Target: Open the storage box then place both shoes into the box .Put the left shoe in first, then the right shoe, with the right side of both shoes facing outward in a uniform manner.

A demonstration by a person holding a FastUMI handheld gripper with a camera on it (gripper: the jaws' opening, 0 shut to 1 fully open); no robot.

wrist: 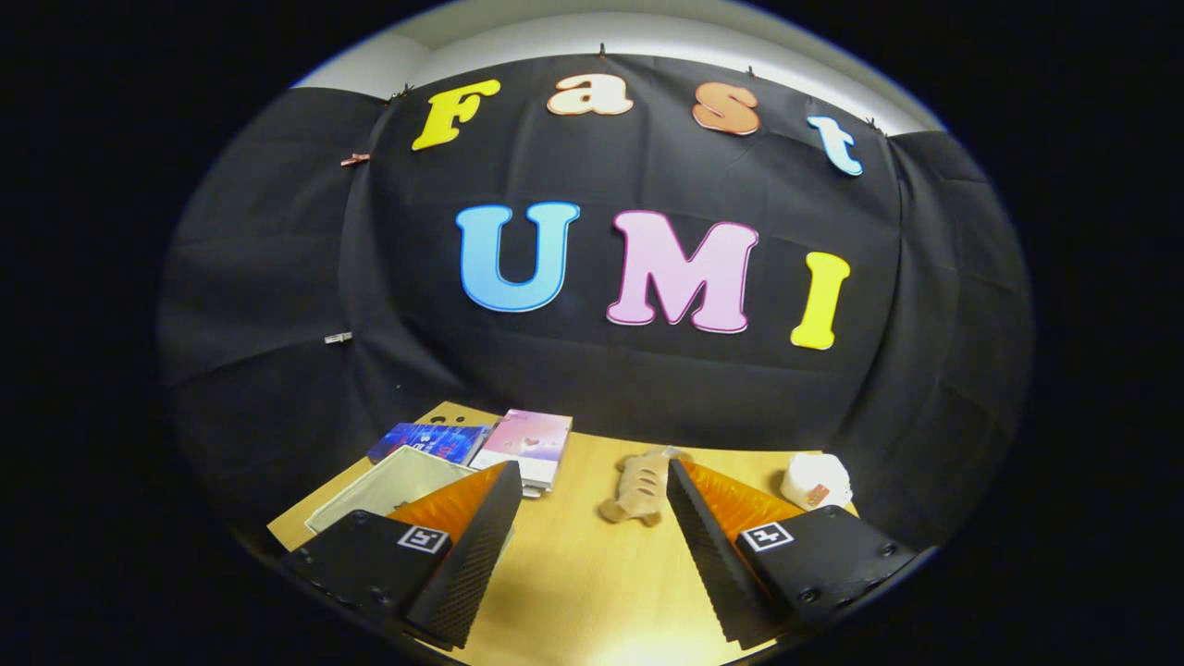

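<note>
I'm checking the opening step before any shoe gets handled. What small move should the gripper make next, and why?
Probably swing toward the pale translucent storage box, just beyond one finger. The gripper is open with nothing between its fingers, only bare wooden table. The box has to be opened first, and the tan perforated clog shoe lies untouched ahead.

Strong fisheye bending curves the wooden table (573, 573) and the booth's black cloth wall (277, 277). Overhead light leaves a bright glare patch on the tabletop nearest the camera. The cloth stays dim, its folds faint. Focus is sharp centrally, softening outward.
</note>
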